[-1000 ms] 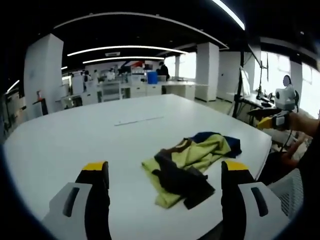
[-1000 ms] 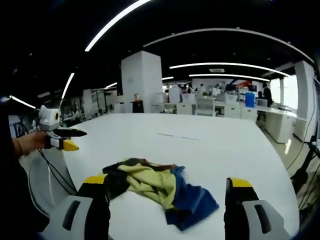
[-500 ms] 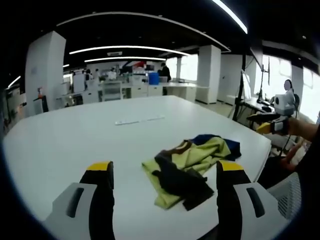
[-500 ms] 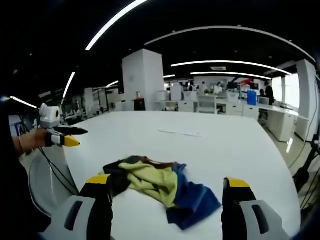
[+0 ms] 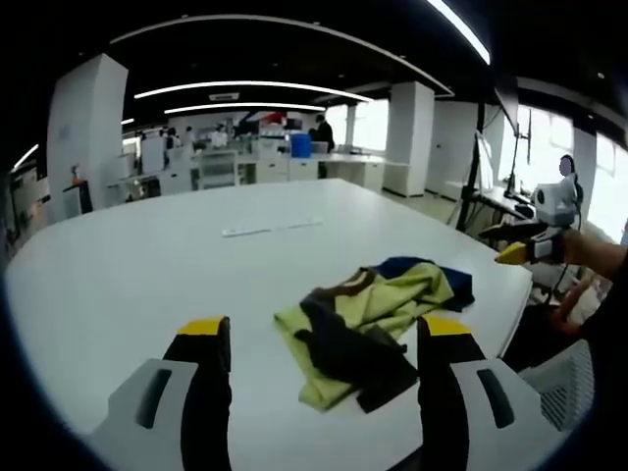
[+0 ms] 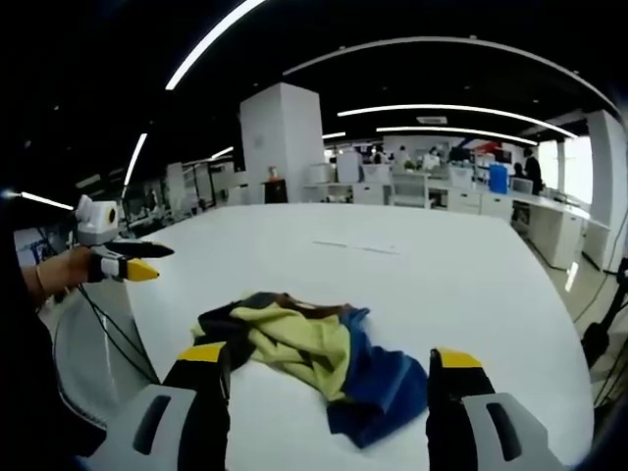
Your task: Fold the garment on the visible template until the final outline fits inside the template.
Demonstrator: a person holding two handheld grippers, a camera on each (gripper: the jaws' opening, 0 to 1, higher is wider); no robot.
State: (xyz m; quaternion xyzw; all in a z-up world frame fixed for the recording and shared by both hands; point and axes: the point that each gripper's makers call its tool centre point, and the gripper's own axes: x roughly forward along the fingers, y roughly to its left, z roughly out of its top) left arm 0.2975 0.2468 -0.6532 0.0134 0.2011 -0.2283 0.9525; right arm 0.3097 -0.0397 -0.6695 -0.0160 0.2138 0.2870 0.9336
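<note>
One crumpled garment (image 5: 368,329) on a big white table (image 5: 147,275) in an open office.
We see pillars, desks and ceiling strip lights behind; the yellow, blue and dark garment lies bunched near the table's edge. Both grippers, left (image 5: 324,368) and right (image 6: 321,392), hover above it, jaws wide apart, holding nothing.

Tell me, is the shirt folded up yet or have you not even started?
Not started yet. The garment lies crumpled in a yellow, blue and dark heap on the white table, so nothing looks done. Nothing is in hand: the left gripper and right gripper hover open near the heap, touching nothing. Left to do: spread it flat, then fold it. Two thin marks lie farther back on the table.
</note>
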